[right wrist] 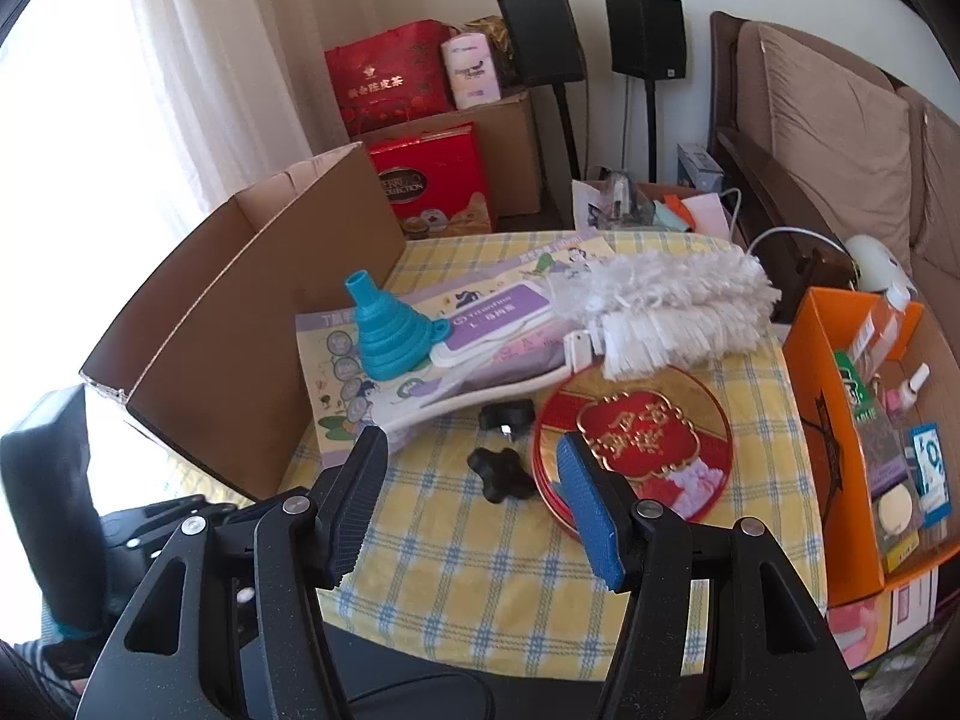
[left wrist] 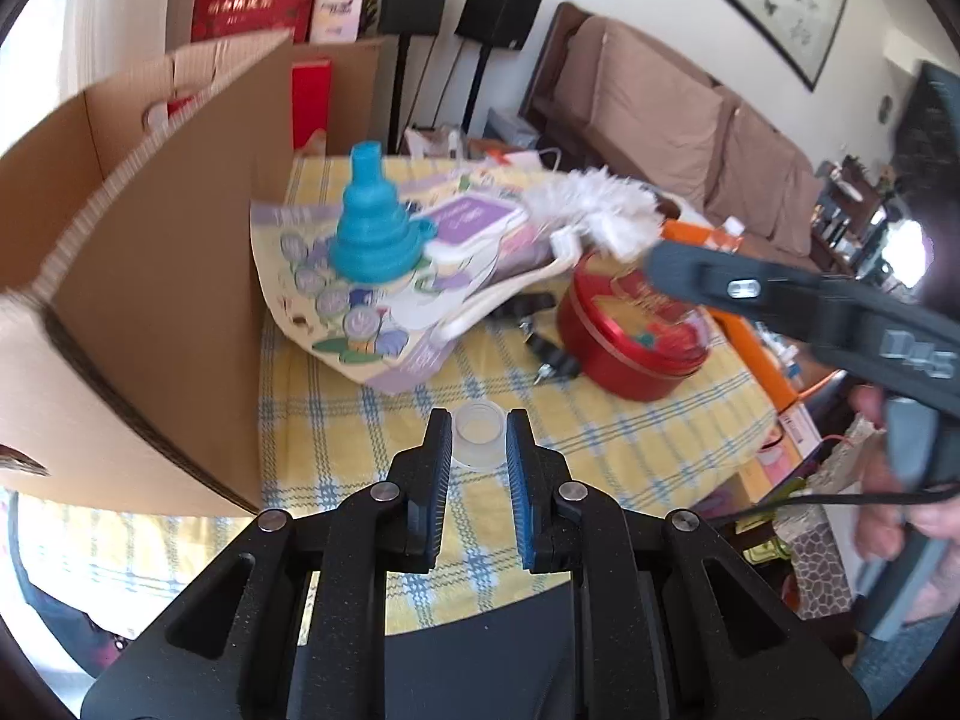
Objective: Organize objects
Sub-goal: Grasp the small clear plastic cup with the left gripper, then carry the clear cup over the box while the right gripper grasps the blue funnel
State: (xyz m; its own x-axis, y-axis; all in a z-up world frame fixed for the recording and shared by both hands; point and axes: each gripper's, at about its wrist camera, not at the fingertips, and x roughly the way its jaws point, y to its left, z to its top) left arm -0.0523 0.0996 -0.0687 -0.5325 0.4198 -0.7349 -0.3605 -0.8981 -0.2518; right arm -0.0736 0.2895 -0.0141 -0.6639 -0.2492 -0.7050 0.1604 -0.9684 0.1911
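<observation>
The left gripper (left wrist: pixel 478 433), low centre of the left wrist view, is clamped on a small clear plastic cup (left wrist: pixel 478 429); both pads meet its sides and the cup sits upright between the fingertips, apparently just clear of the yellow checked tablecloth (left wrist: pixel 630 438), though contact with the cloth cannot be ruled out. The hold is near the fingertips on a smooth, translucent wall, so in my judgement the cup could slip or pivot out if swung quickly. To the left of the frame stands the open cardboard box (left wrist: pixel 150 276), the likely destination; its near wall rises well above the cup, and a low carry would strike that edge. The right gripper (right wrist: pixel 471 468), low centre of the right wrist view, stands open and empty above the cloth, with two black knobs (right wrist: pixel 501 474) between and beyond its fingers and the red round tin (right wrist: pixel 636 450) just behind the blue pad. In the left wrist view the right tool crosses the right side of the frame above the tin, so the two tools could foul each other. Further back, a blue collapsible funnel (right wrist: pixel 390 336) balances on a printed packet (right wrist: pixel 336 360) beside a white duster (right wrist: pixel 660 306); a knock would topple it. An orange box (right wrist: pixel 822 420) sits at the right edge.
</observation>
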